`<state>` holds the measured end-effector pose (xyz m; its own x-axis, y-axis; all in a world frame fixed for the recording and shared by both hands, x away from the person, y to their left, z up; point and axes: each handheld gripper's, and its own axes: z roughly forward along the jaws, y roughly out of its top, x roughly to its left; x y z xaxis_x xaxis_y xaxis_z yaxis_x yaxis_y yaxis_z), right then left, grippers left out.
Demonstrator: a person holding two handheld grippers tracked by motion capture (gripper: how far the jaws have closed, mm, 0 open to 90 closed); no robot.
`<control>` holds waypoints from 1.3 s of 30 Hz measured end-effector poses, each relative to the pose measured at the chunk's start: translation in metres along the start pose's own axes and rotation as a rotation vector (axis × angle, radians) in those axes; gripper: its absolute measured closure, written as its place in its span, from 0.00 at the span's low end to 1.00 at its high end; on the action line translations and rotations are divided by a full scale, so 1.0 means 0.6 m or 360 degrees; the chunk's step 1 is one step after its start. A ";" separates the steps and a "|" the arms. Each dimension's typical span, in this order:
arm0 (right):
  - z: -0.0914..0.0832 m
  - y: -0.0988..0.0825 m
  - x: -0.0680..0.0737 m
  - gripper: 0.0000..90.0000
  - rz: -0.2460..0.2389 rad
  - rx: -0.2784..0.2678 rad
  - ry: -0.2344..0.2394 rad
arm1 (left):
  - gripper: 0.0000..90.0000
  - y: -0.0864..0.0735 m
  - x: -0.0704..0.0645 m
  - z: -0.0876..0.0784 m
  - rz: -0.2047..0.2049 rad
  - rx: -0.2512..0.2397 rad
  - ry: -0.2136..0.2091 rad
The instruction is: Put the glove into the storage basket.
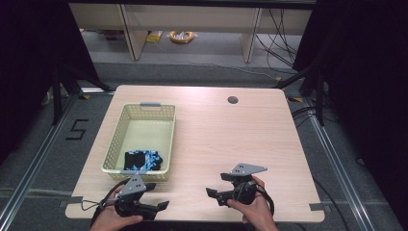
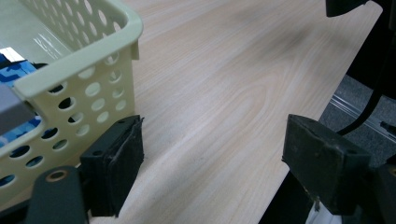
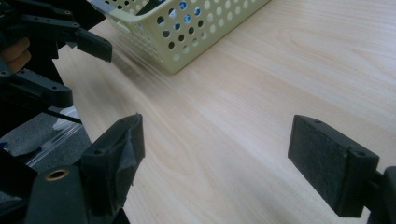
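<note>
i hold two grippers over the near edge of one wooden table (image 1: 231, 139), one in each hand. my left gripper (image 1: 159, 195) sits just in front of the basket's near right corner, its two jaws spread wide with nothing between them; in the left gripper view its left jaw stands close by the basket wall, and i cannot tell whether it touches, while the right jaw hangs past the table edge. my right gripper (image 1: 215, 186) is well to the right of the basket, also released, two jaws wide apart above bare wood and pointing toward the basket. there is one basket (image 1: 126, 120), pale yellow with rows of round holes and a grey handle clip at each short end, standing on the left half of the table. inside it, against its near wall, lies one bundle of cloth (image 1: 143, 160), black with blue patches; the blue shows through the basket holes in both gripper views. beyond the basket, near the table's far edge, is one round hole (image 1: 233, 100). in the right gripper view my left gripper shows beside the basket corner.
</note>
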<state>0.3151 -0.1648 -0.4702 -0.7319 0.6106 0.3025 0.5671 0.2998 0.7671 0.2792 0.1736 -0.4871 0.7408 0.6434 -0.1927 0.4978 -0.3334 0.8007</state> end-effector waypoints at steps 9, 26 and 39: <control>0.002 -0.024 0.013 0.22 0.0006 0.0075 0.0002 | 0.22 -0.014 -0.005 0.006 0.0112 0.0120 0.0016; -0.006 -0.057 0.019 0.22 -0.0152 0.0149 -0.0094 | 0.22 -0.037 -0.021 0.012 0.0154 0.0220 0.0029; -0.006 -0.066 0.018 0.21 -0.0187 0.0212 -0.0151 | 0.22 -0.039 -0.018 0.017 0.0174 0.0236 0.0061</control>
<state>0.2834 -0.1724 -0.4952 -0.7607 0.6301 0.1559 0.5296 0.4637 0.7103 0.2642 0.1677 -0.5098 0.7779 0.6226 -0.0851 0.4784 -0.4990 0.7226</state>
